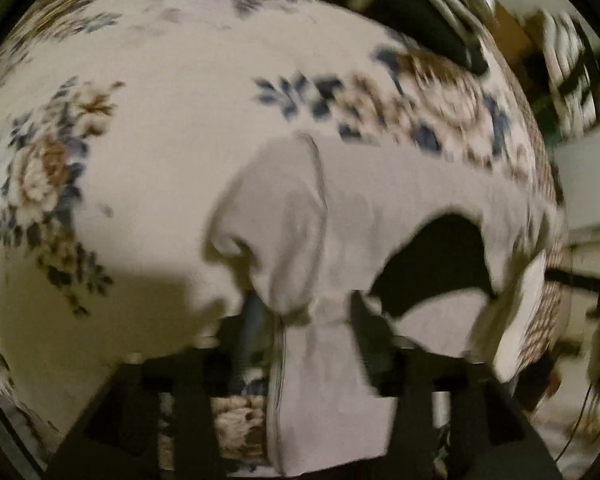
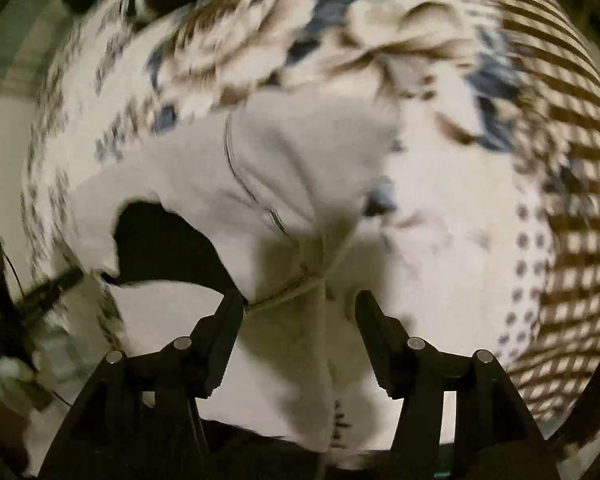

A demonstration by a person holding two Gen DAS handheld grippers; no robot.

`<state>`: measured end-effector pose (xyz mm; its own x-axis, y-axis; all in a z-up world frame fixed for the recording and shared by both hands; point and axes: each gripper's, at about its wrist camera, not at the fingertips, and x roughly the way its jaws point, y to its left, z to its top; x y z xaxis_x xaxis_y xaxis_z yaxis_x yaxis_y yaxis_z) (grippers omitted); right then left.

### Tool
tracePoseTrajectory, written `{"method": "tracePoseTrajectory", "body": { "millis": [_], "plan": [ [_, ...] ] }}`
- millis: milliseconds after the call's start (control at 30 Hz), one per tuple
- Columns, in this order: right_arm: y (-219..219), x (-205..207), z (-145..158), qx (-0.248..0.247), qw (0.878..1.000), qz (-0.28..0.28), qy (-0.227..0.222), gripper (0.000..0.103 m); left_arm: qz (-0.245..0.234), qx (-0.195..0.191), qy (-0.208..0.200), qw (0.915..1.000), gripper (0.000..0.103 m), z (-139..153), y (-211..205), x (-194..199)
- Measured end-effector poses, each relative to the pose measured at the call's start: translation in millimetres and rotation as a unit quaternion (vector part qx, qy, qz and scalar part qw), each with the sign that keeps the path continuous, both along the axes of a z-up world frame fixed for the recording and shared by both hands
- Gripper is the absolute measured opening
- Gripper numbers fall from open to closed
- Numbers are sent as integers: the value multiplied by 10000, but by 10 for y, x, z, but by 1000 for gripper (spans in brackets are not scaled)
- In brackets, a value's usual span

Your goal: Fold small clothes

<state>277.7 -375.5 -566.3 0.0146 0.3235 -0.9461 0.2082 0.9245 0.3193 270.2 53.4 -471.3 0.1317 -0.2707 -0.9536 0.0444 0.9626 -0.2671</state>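
One pale grey garment [image 1: 364, 208] here, small, soft and creased, lying on a floral bedspread [image 1: 160, 140] with a dark stitched seam running across it and a dark arched opening cut into its edge, and the right wrist view [image 2: 300, 168] shows that same seam and opening from the other side. A strip of the cloth hangs down between the fingers of the left tool [image 1: 300, 320], which stand spread; its left finger is half lost behind the fabric and the blur, so whether a pad touches the cloth I can't tell. The right tool [image 2: 300, 312] is spread wide too, a shadowed fold of the cloth lying in the gap, neither finger pressing on it. Both views are smeared, and what sort of garment it is doesn't come through. The bedspread shows cream ground, blue and brown flowers, and a brown checked border [image 2: 572, 160]. Count: one garment, two tools, one bedspread; clutter at the far edge is unreadable.
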Motion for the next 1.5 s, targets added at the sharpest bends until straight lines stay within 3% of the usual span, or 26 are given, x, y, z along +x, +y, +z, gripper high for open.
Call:
{"method": "tracePoseTrajectory", "body": {
  "millis": [33,133,267,333,400,433,500,700,733,800,933,1067,1133,1200,1267,1367,1400,1433,1467,1500],
  "plan": [
    [-53,-19,88,6,9998,-178,-112,61,125,1,-92,9999,61,24,22,58],
    [-157,55,263,-127,9969,-626,-469,61,240,87,-278,9993,62,-45,-9,335],
    [-219,354,174,-246,9941,-814,-678,61,153,488,-195,9985,62,-476,-75,730],
    [-275,490,-56,-883,9922,-776,-424,61,154,407,-86,9990,71,-661,-58,859],
    [-382,509,-354,-1294,9875,-891,105,61,226,230,-23,9995,72,-693,0,945],
    [-465,475,-474,-1272,9860,-1021,334,61,215,181,-50,9996,72,-656,18,954],
    [-540,425,-463,-1033,9873,-1161,333,61,180,114,-111,9997,72,-560,58,934],
    [-622,398,179,-419,9874,-1406,-592,62,130,-195,-369,9990,72,-309,131,883],
    [-599,437,234,-290,9883,-1322,-701,67,46,-246,-339,9991,72,-340,107,914],
    [-462,621,278,-97,9933,-796,-831,75,-287,-339,-244,9987,72,-426,-33,1015],
    [30,1002,176,-490,9927,758,-796,77,-1318,-80,-318,9907,72,-491,-464,1125],
    [566,1334,-43,-637,9618,2625,-437,77,-2246,-39,-556,9728,72,-362,-775,1163],
    [785,1424,-165,-658,9356,3466,-140,76,-2637,-146,-454,9634,72,-375,-933,1177],
    [911,1475,-300,-650,9177,3916,150,76,-2918,-201,-275,9559,72,-453,-1041,1182],
    [983,1505,-402,-640,9066,4156,363,76,-3229,-192,37,9462,72,-643,-1180,1174],
    [1045,1506,-526,-575,8946,4387,617,75,-3471,-124,48,9377,71,-726,-1267,1137],
    [1040,1493,-534,-553,8933,4418,612,71,-3550,-139,11,9348,55,-719,-1280,1136],
    [1059,1494,-536,-518,8923,4445,590,58,-3655,-250,18,9305,27,-692,-1280,1126],
    [1066,1501,-527,-421,8938,4430,554,38,-3749,-268,-27,9267,21,-672,-1346,1133],
    [1058,1513,-511,-330,8987,4346,495,33,-3843,-156,-166,9229,16,-642,-1406,1121]
  ]
}}
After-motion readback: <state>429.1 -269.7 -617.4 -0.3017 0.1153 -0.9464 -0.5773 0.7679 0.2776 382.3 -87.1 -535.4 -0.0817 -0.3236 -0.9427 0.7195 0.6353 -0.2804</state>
